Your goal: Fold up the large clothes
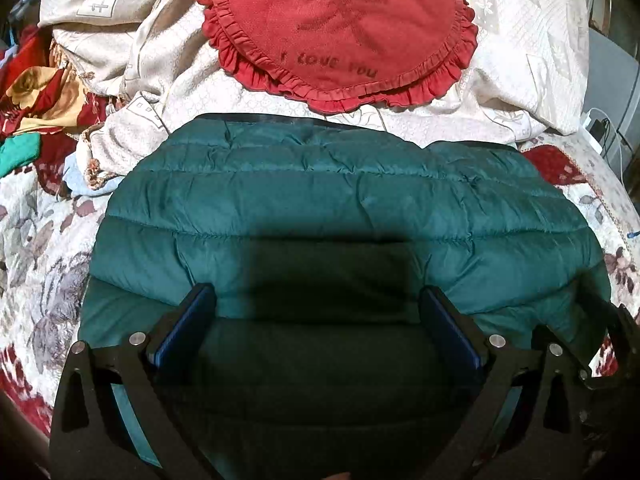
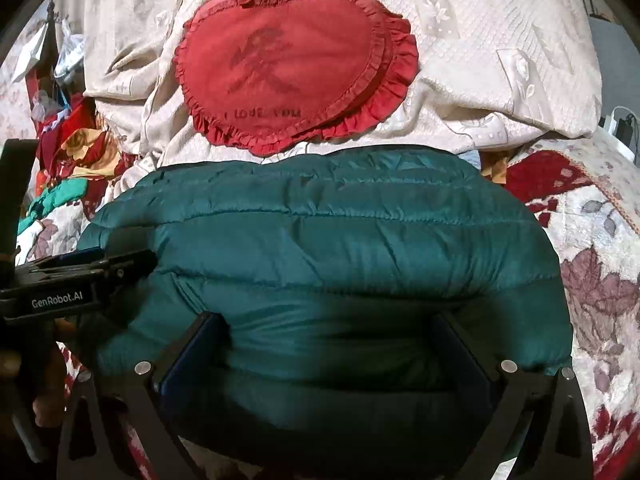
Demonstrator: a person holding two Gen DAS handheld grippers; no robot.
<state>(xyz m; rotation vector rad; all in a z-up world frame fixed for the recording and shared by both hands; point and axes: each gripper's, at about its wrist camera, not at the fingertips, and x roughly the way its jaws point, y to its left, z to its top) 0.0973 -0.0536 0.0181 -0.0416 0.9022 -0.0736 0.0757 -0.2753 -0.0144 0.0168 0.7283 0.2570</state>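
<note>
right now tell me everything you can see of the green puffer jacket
The teal-green quilted puffer jacket looks like shiny padded nylon, stitched in horizontal puffy channels. It lies folded into a compact, rounded bundle on the floral bedspread, just below the red heart-shaped frilled cushion. A dark trim edge shows along its far side. Both open hand-held grippers sit over its near edge: left hand-held gripper, right hand-held gripper.

Your left wrist camera is looking down and forward from close above the teal puffer jacket (image 1: 340,216). Your right wrist camera is doing likewise, sharing the jacket (image 2: 340,248), red heart cushion (image 2: 288,64) and bed (image 2: 600,248).
</note>
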